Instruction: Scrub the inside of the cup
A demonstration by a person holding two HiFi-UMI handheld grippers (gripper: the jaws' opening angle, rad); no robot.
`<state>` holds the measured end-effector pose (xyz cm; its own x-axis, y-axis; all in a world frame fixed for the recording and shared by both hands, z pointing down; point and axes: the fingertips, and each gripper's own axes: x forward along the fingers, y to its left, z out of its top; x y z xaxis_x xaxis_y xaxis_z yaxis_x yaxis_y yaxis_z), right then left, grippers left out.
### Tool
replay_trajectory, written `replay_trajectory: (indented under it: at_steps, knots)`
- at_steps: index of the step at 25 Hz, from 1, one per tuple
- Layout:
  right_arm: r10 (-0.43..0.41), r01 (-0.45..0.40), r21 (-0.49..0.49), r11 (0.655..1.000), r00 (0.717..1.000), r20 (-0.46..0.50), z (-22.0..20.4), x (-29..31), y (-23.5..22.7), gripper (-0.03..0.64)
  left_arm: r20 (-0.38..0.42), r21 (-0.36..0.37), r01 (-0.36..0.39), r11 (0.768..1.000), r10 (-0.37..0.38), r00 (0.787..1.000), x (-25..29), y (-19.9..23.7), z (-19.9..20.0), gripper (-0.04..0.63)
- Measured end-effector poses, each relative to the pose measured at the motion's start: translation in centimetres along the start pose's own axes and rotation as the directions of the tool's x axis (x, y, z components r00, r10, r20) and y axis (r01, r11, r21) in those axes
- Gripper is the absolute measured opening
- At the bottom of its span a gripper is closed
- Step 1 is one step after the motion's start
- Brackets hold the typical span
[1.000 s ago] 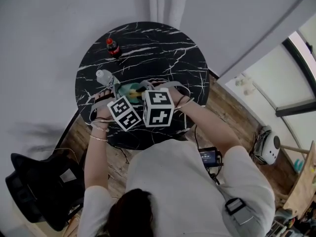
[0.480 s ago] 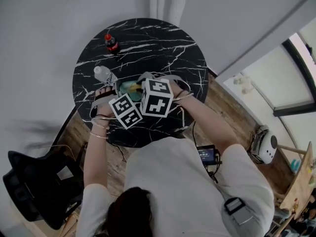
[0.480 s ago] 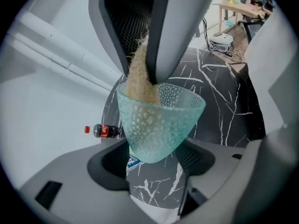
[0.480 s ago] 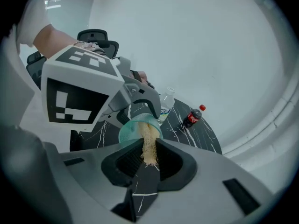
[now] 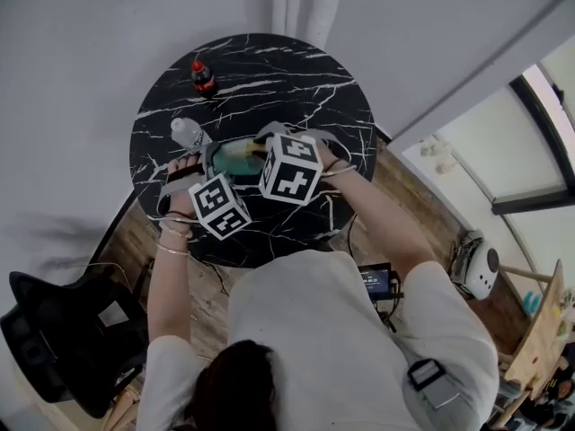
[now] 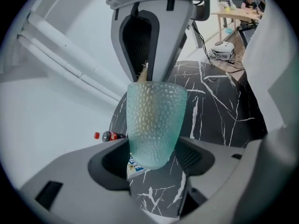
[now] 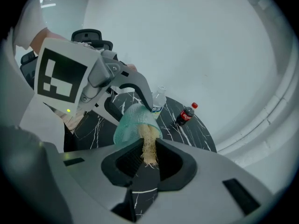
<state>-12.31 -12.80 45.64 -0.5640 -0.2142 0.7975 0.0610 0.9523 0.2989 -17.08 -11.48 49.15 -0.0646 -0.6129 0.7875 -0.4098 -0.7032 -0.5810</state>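
Teal dimpled see-through cup (image 6: 154, 125), raised above the round black white-veined marble desk (image 5: 296, 79) | left claw (image 6: 156, 155) clamped around its rounded base | right claw (image 7: 147, 155) pinching a tan stringy scrubber (image 7: 148, 146), far end inside the cup's mouth | cola bottle (image 5: 203, 78) and clear water bottle (image 5: 189, 134) on the desk beyond.

My jaws were matt grey plastic. The cup (image 6: 154, 125) was translucent, dimpled all over. The scrubber (image 7: 148, 149) looked coarse, fibrous. The table (image 5: 296, 83) showed smooth, white-veined black marble.
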Motion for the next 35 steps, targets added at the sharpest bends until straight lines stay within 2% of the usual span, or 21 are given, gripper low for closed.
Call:
replay_trajectory:
  at_steps: [6,12,19,24,30,35]
  knots:
    - [0.009,-0.009,-0.028,1.000,1.000,-0.002,-0.2,-0.3,0.6,0.085,0.073,-0.001,-0.050,0.999,0.050,0.996,-2.6,1.4,0.5,0.307]
    - [0.036,-0.036,-0.036,0.999,0.999,0.008,0.1,-1.0,1.4,0.084,0.102,0.021,-0.093,0.995,0.091,0.991,-4.0,2.1,0.4,0.305]
    - [0.108,-0.107,-0.037,0.994,0.994,0.028,0.2,-1.3,3.4,0.084,0.085,0.040,-0.075,0.996,0.071,0.994,-3.3,1.6,-0.3,0.305]
    - [0.153,-0.152,-0.018,0.988,0.985,0.074,0.9,-2.0,4.2,0.083,0.070,0.020,-0.054,0.998,0.052,0.996,-2.5,1.2,-0.4,0.305]
    - [0.189,-0.204,0.083,0.975,0.968,0.167,1.4,-2.5,4.4,0.083,0.060,-0.016,-0.023,1.000,0.024,0.998,-1.7,1.1,-0.3,0.305]
    - [0.197,-0.254,0.182,0.950,0.938,0.284,2.2,-3.3,4.3,0.083,0.069,-0.072,-0.007,0.997,0.012,0.998,-1.1,1.0,-0.2,0.305]
